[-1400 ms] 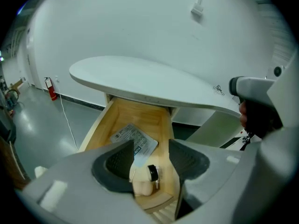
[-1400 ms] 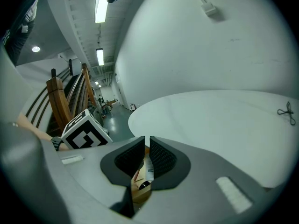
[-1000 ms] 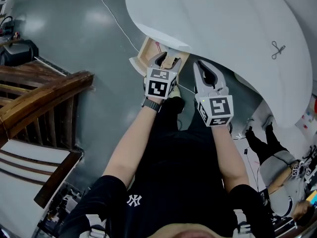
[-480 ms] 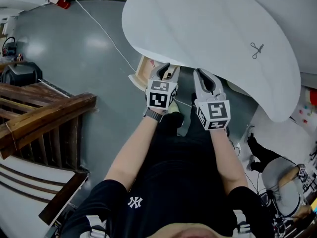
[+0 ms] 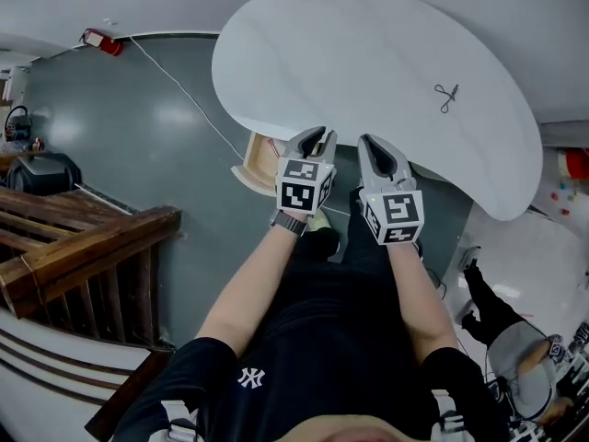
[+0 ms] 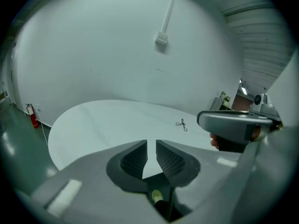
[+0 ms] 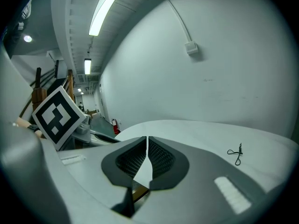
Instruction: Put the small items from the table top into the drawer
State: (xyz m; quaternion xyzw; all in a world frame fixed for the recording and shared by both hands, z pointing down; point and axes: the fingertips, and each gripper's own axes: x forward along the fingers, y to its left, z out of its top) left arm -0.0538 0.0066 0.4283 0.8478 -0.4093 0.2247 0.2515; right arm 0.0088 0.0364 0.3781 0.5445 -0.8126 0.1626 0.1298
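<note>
A small black wire clip (image 5: 446, 96) lies on the white rounded table (image 5: 368, 53), toward its right end; it also shows in the left gripper view as the clip (image 6: 181, 124) and in the right gripper view as the clip (image 7: 236, 154). An open wooden drawer (image 5: 256, 157) sticks out below the table's near edge. My left gripper (image 5: 309, 140) hovers at that edge just right of the drawer, jaws nearly together and empty (image 6: 151, 143). My right gripper (image 5: 375, 145) is beside it, shut on nothing (image 7: 147, 141). The drawer's inside is hidden.
A dark wooden railing (image 5: 83, 247) stands at the left over the grey floor. A red fire extinguisher (image 5: 97, 40) and a white cable (image 5: 184, 90) lie beyond the table's left end. Another person (image 5: 515, 339) is at the lower right.
Both grippers have lifted from over the drawer to the table's near edge. The head view has pulled back, so the whole table top and the clip sit nearer the middle.
</note>
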